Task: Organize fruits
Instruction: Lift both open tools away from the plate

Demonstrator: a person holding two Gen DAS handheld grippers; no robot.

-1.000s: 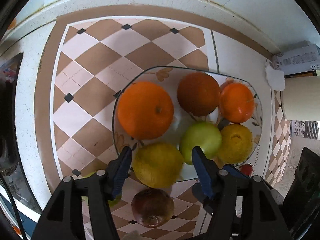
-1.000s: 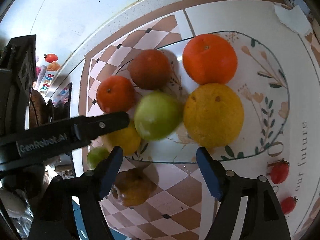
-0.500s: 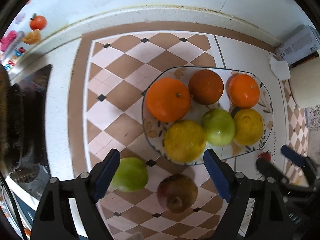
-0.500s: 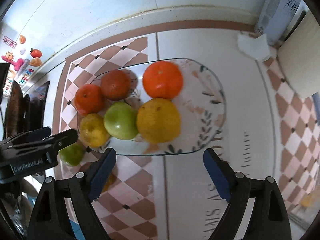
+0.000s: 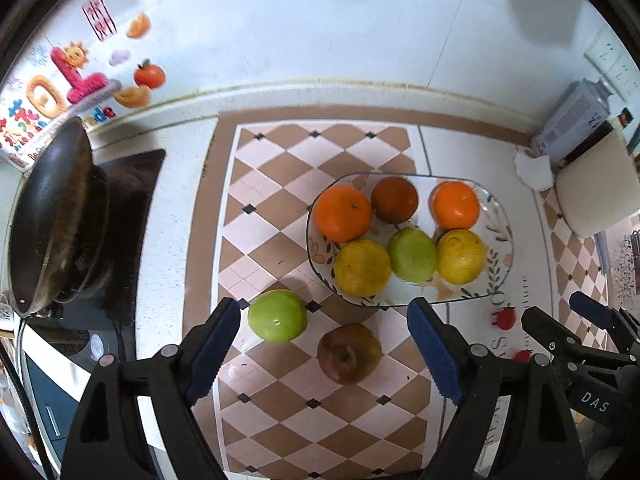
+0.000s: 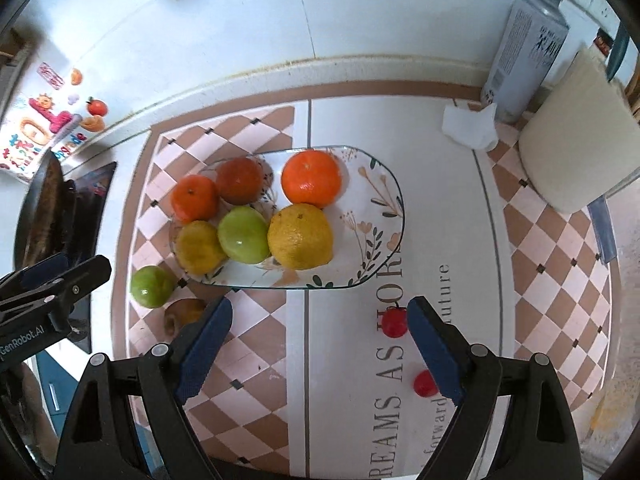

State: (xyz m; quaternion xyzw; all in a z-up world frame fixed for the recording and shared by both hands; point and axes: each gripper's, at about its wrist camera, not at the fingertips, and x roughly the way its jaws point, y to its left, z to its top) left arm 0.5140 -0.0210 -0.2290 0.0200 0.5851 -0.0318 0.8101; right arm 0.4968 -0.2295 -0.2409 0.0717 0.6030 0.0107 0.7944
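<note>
A glass plate [image 5: 502, 236] [image 6: 384, 216] on the checked mat holds several fruits: oranges, yellow citrus and a green apple [image 5: 412, 255] [image 6: 243, 235]. A second green apple [image 5: 277, 315] [image 6: 152, 286] and a brownish-red apple [image 5: 349, 353] [image 6: 185, 314] lie on the mat in front of the plate. My left gripper [image 5: 326, 350] is open and empty, raised above these two loose fruits. My right gripper [image 6: 320, 344] is open and empty, raised above the mat in front of the plate's right half.
A dark wok [image 5: 52, 216] sits on a stove at the left. A paper roll [image 6: 576, 156], a carton [image 6: 524, 52] and a crumpled tissue [image 6: 472, 126] stand at the back right. A tiled wall runs behind the counter.
Both grippers have pulled back and up from the plate, so more counter shows. The left gripper has also shifted left, bringing the loose green apple into view. No fruit moved.
</note>
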